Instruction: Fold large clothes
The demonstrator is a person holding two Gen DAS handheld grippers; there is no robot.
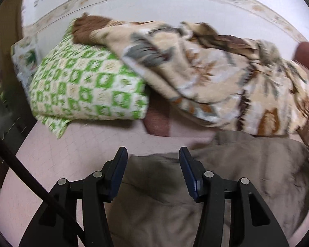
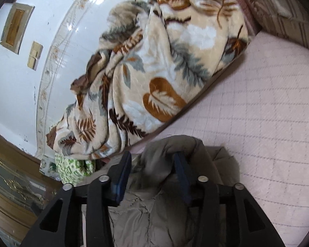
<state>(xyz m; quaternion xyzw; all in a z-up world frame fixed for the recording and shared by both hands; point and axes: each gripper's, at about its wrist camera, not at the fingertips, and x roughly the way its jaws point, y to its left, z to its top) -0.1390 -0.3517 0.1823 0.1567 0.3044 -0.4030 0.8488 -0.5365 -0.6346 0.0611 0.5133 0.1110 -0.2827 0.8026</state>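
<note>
Your left gripper (image 1: pixel 153 152) hangs over the near edge of the taupe padded jacket (image 1: pixel 226 181), its jaws apart and nothing pinched between them; the jacket's rumpled edge lies directly under the gap and spreads away to the right of that claw across the pink quilted bedcover (image 1: pixel 57 154). Your right gripper (image 2: pixel 152 157) stands with its jaws parted as well, and a raised fold of the same jacket (image 2: pixel 154 210) bulges up between the two fingers; whether the pads press on the cloth you cannot tell from this view, since the fold hides the inner face of the right-hand finger. Taking the jacket as landmark: beyond it, against the white wall (image 1: pixel 134 8), lies a heaped leaf-patterned blanket (image 2: pixel 154 68), and to the left of that blanket, beyond the jacket's left end, a green-and-white patterned pillow (image 1: pixel 82 86). The jacket rests on the bedcover, crumpled, not flat.
</note>
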